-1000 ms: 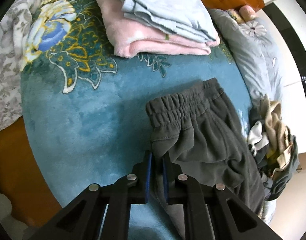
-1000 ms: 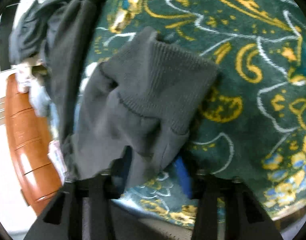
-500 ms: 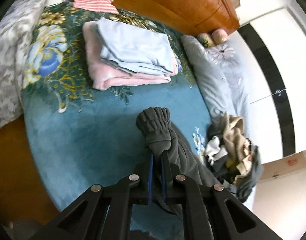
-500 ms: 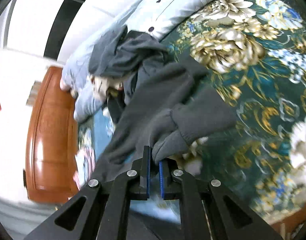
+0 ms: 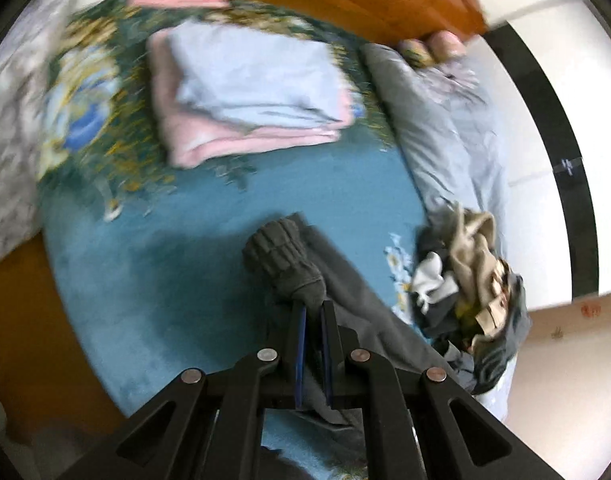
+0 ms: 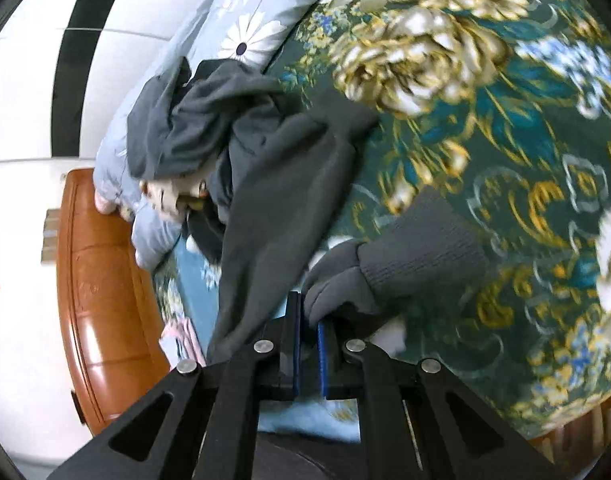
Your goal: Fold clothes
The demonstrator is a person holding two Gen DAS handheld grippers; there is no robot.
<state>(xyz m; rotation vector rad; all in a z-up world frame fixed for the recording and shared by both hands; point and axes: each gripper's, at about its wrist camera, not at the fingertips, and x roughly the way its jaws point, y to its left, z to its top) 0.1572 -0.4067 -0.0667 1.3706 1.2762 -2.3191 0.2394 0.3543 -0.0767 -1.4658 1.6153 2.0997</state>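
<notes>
Above bed — dark-grey trousers, seemingly bunched.

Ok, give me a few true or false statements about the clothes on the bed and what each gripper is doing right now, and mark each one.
1. The left gripper is shut on the grey trousers. True.
2. The right gripper is open with nothing in it. False: it is shut on the same grey trousers, by a ribbed cuff.
3. A light blue folded garment lies on top of a pink folded one. True.
4. The folded stack sits on the floor. False: it rests on the blue floral blanket.
5. A heap of unfolded clothes lies at the blanket's edge. True.
</notes>
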